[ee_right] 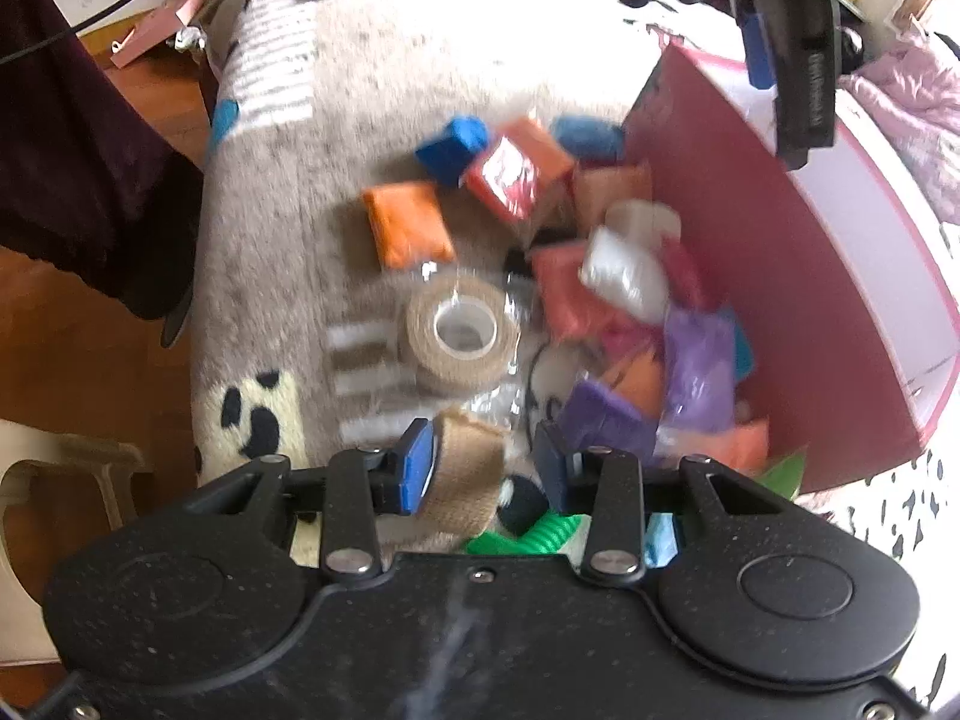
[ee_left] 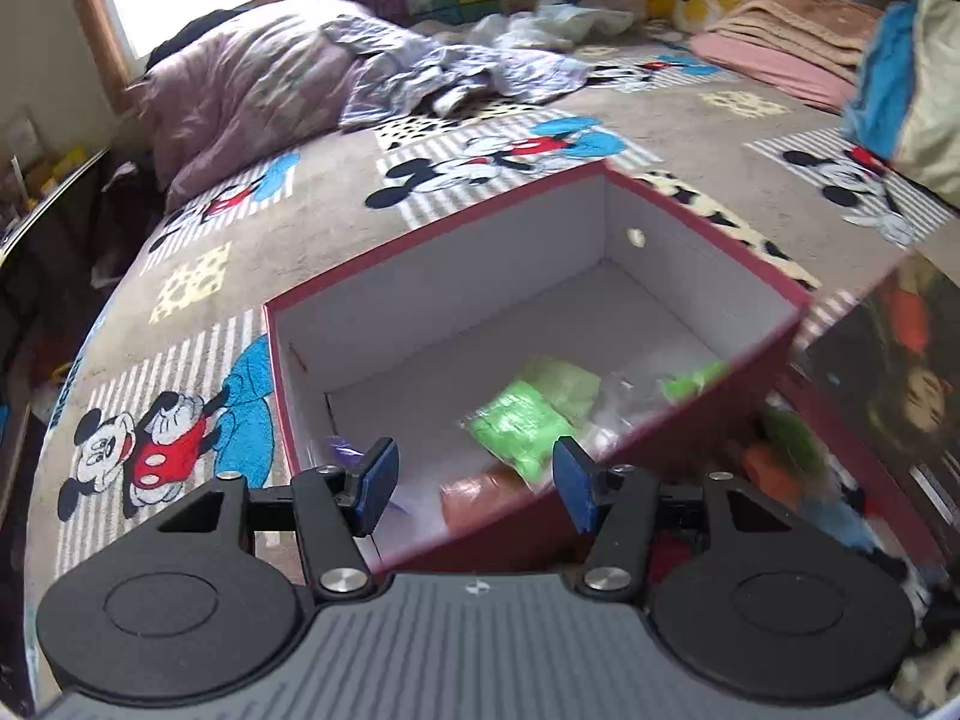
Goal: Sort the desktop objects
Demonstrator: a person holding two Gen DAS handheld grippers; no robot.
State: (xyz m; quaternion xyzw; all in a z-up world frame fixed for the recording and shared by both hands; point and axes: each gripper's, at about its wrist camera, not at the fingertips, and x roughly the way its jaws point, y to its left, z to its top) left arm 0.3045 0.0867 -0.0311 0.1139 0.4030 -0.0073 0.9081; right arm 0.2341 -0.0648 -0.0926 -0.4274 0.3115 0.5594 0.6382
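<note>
A red box (ee_left: 540,222) with white inside walls stands on the bed. It holds green packets (ee_left: 519,420) and an orange packet (ee_left: 480,495). My left gripper (ee_left: 474,483) is open and empty, hovering over the box's near wall. In the right wrist view a pile of small coloured packets (ee_right: 600,276) lies beside the box's red outer wall (ee_right: 750,276). A tan bandage roll (ee_right: 459,333) in clear wrap lies in front. My right gripper (ee_right: 483,468) is open; a second tan roll (ee_right: 468,471) sits between its fingers, against the left pad. The left gripper (ee_right: 792,42) shows at the top right.
The bed is covered by a Mickey Mouse blanket (ee_left: 210,264). A rumpled purple quilt (ee_left: 258,90) and folded blankets (ee_left: 798,30) lie at the far side. The bed's edge and a wooden floor (ee_right: 78,348) are at the left in the right wrist view.
</note>
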